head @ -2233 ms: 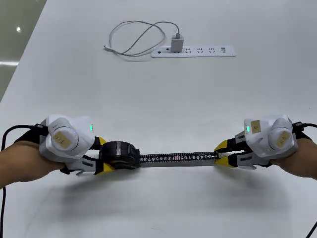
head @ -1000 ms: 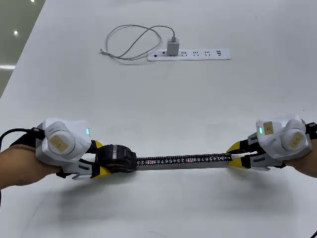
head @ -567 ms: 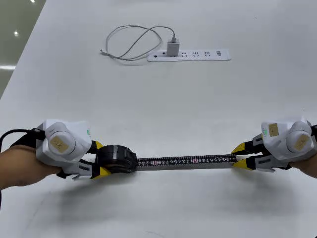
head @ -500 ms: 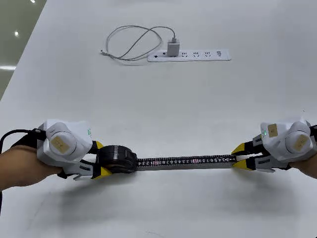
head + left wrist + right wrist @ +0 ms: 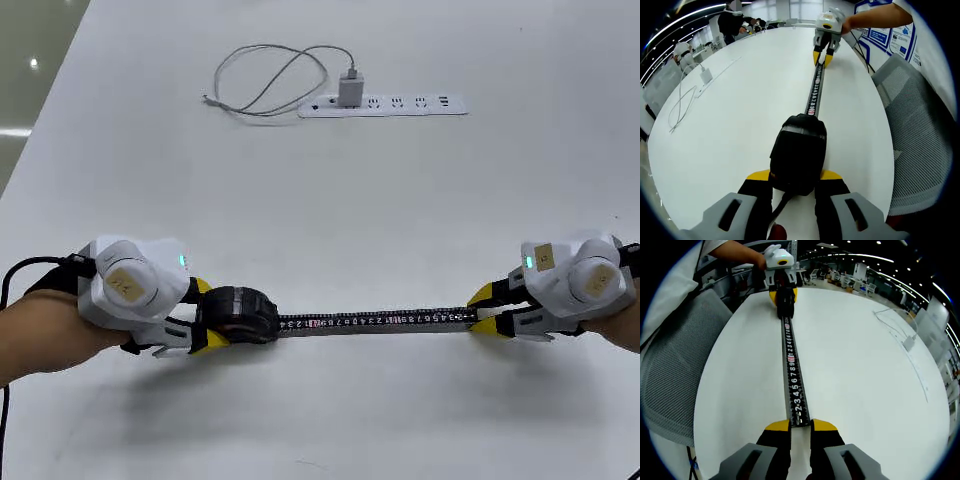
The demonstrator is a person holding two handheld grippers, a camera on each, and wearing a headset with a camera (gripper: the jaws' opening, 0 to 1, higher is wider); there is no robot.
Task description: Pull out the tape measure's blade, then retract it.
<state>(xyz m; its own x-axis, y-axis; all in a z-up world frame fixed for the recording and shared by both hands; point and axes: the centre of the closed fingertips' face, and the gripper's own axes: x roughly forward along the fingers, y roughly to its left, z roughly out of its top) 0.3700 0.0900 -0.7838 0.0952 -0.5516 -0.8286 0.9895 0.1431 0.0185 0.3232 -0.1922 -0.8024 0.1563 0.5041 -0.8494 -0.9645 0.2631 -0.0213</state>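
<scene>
At the white counter (image 5: 400,200), I hold the black tape measure (image 5: 240,314) in my left claw (image 5: 208,313), whose yellow tips are clamped on either side of it, low over the surface near my edge of the counter. My right claw (image 5: 483,310), well apart to the other side, is pinched narrow on the free end of the blade (image 5: 380,320). The blade runs straight between the two claws, numbers facing up, lying on or just above the counter. A power strip (image 5: 390,104) with a plugged-in charger (image 5: 350,88) and a looped cable (image 5: 265,80) sits far across the counter, clear of the work. I judge the pull-out to be done or nearly done, since a good length of blade is showing, and the retract not yet begun. The next move, as I read it, calls for my right claw to travel back toward the tape measure with its grip on the blade's end, so the spring takes the blade in gradually. My left claw would need to hold the tape measure steady and in line. Letting go early could make the blade whip back.
</scene>
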